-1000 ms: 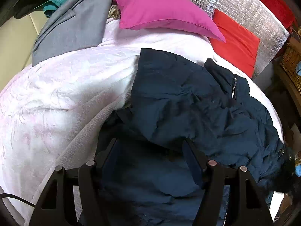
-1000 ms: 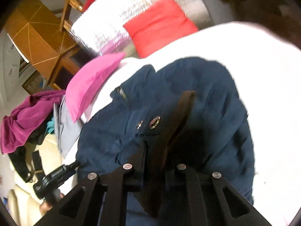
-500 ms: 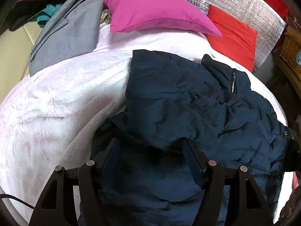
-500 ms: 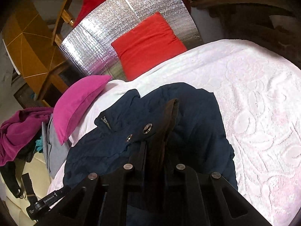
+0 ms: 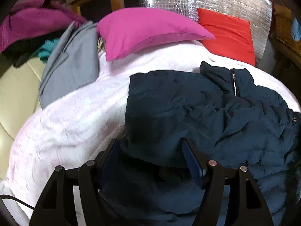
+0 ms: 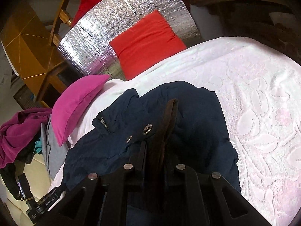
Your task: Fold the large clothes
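The puffy navy quilted jacket (image 5: 197, 113) lies mid-bed on the white embossed bedspread (image 6: 263, 94), below the pink pillow (image 5: 143, 30); the left tongs (image 5: 150, 150) stand wide over its hem, the right tongs (image 6: 160, 150) pinch a dark strap to carry the fold, and both views have risen since a second ago

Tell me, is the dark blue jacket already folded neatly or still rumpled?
Still rumpled. The jacket lies crumpled on the white bedspread, one layer turned over another, collar and zipper showing, with no tidy edges.
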